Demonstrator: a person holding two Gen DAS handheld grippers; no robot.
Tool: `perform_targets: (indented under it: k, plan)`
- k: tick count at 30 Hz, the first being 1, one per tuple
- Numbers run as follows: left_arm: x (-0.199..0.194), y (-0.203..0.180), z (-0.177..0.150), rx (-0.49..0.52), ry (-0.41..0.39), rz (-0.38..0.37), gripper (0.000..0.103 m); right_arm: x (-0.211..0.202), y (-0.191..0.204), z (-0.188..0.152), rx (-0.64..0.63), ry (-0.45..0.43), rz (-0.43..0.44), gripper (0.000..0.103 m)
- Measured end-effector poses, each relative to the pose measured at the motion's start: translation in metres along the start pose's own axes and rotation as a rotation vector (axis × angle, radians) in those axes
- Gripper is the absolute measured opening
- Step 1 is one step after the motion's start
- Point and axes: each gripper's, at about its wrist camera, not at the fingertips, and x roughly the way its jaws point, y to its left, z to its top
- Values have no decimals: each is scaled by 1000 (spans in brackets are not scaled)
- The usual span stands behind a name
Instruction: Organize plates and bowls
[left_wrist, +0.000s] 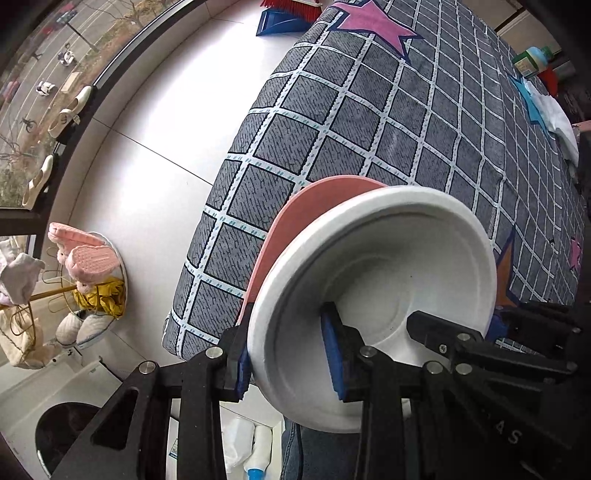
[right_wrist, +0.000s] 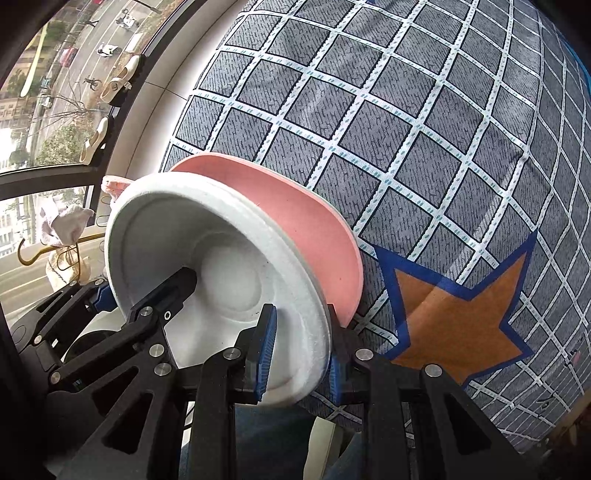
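A white bowl (left_wrist: 388, 266) (right_wrist: 221, 266) sits nested in a pink plate (left_wrist: 295, 214) (right_wrist: 303, 221); the pair is tilted on edge above a bed. My left gripper (left_wrist: 288, 363) is shut on the bowl's left rim, one blue pad inside the bowl and one outside, where the pink edge runs behind the finger. My right gripper (right_wrist: 300, 360) is shut on the opposite rim in the same way. Each gripper shows in the other's view: the right gripper (left_wrist: 458, 321) at the bowl's right side, the left gripper (right_wrist: 146, 284) at its left side.
A bed (left_wrist: 369, 110) with a grey checked cover and star patches lies under and beyond the dishes. White floor tiles (left_wrist: 166, 110) run to a window with shoes (left_wrist: 70, 114) on the sill. A rack of slippers (left_wrist: 85, 254) stands at left, a blue dustpan (left_wrist: 280, 22) far off.
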Motion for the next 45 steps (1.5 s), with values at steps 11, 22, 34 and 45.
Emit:
perform_targets:
  k: [11, 22, 34, 45]
  plan:
    - [-30, 6, 6, -27, -80, 33, 75, -33, -12, -8, -4, -72, -50, 65]
    - [-69, 16, 11, -15, -163, 93, 103, -87, -5, -19, -37, -242, -66, 103]
    - [-84, 8, -2, 86, -160, 196, 103, -91, -5, -24, -34, -207, -71, 103]
    - [-84, -23, -8, 203, -161, 238, 103, -93, 2, -22, -66, -210, -64, 103]
